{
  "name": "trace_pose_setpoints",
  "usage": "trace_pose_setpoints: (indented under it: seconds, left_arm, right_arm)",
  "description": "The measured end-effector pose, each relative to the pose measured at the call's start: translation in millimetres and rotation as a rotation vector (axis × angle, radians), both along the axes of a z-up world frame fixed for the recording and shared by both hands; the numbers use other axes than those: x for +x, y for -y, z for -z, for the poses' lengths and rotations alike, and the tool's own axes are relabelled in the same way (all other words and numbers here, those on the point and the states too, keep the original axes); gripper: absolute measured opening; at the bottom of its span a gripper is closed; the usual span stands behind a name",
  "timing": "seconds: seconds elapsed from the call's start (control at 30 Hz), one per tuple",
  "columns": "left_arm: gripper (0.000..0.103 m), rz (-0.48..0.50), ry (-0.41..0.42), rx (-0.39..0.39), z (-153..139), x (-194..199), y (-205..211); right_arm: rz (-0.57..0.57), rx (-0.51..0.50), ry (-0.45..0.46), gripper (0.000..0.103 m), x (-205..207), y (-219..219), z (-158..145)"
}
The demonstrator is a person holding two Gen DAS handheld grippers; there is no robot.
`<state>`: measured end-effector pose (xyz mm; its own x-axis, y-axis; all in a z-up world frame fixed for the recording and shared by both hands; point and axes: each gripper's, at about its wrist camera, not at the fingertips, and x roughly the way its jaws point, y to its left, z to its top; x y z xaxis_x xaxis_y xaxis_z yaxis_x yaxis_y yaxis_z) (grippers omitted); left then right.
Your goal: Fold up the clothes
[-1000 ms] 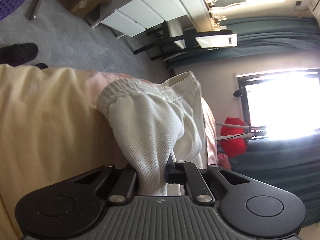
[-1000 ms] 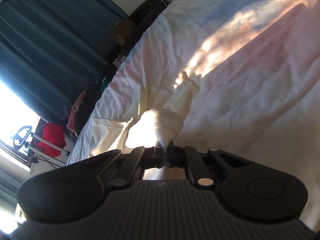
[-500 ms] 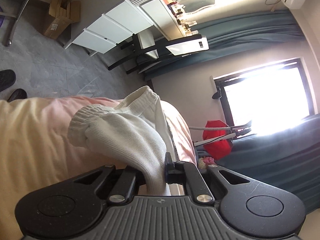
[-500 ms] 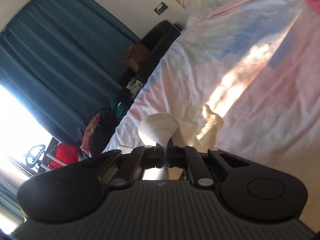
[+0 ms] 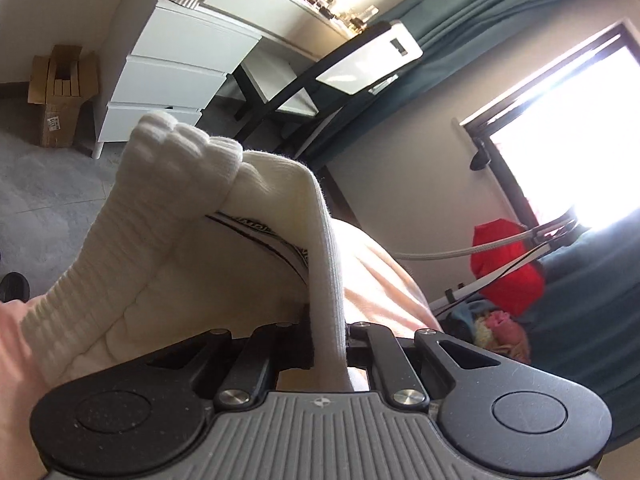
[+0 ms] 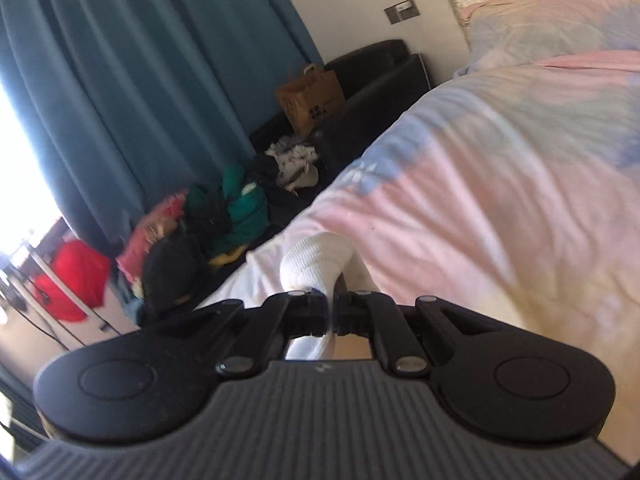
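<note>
A white ribbed garment with an elastic waistband [image 5: 168, 216] hangs lifted above the bed. My left gripper [image 5: 329, 332] is shut on a fold of this white cloth, which rises from the jaws and drapes over to the left. A black-and-white printed band shows under the fold. In the right wrist view my right gripper [image 6: 331, 312] is shut on another bunched part of the white garment [image 6: 316, 264], held above the pink and blue bedspread [image 6: 480, 184].
A white drawer unit [image 5: 172, 68], a cardboard box [image 5: 60, 92] and a black-framed chair stand on the grey floor. Blue curtains [image 6: 140, 80], a pile of clothes [image 6: 224, 216], a paper bag [image 6: 310, 100], a red bag [image 6: 78, 276] and a pillow [image 6: 552, 28] surround the bed.
Both grippers have risen and tilted up with the white garment. The bed has dropped lower in both views, and the garment now hangs freer, with its waistband raised.
</note>
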<state>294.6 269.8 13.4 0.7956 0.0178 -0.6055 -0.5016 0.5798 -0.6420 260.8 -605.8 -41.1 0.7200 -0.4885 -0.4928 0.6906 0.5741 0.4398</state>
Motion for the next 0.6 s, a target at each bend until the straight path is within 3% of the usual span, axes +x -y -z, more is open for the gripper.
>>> trace_pose_setpoints:
  seconds: [0.17,0.3,0.33,0.4,0.43,0.5,0.57,0.6]
  left_arm:
    - [0.010,0.028,-0.110,0.075,37,64,15]
    - [0.017,0.060,-0.121,0.102,39,78,20]
    - [0.020,0.080,-0.114,0.097,38,77,19]
    - [0.043,0.121,-0.083,0.072,34,65,18]
    - [0.049,0.137,-0.064,0.066,31,59,18]
    - [0.063,0.169,-0.035,0.060,24,42,19]
    - [0.072,0.202,-0.011,0.059,18,21,21]
    - [0.077,0.216,0.000,0.058,14,11,22]
  right_arm:
    - [-0.021,-0.019,-0.136,0.006,61,-1,57]
    - [-0.055,-0.038,-0.147,0.008,70,-1,78]
    - [-0.068,-0.036,-0.145,0.008,68,-1,78]
    - [-0.103,-0.004,-0.123,0.009,60,1,74]
    - [-0.128,0.013,-0.113,0.011,56,2,71]
    - [-0.175,0.030,-0.077,0.027,37,1,64]
    - [-0.207,0.039,-0.034,0.065,13,-3,55]
    - [-0.208,0.036,-0.012,0.072,-3,-6,50]
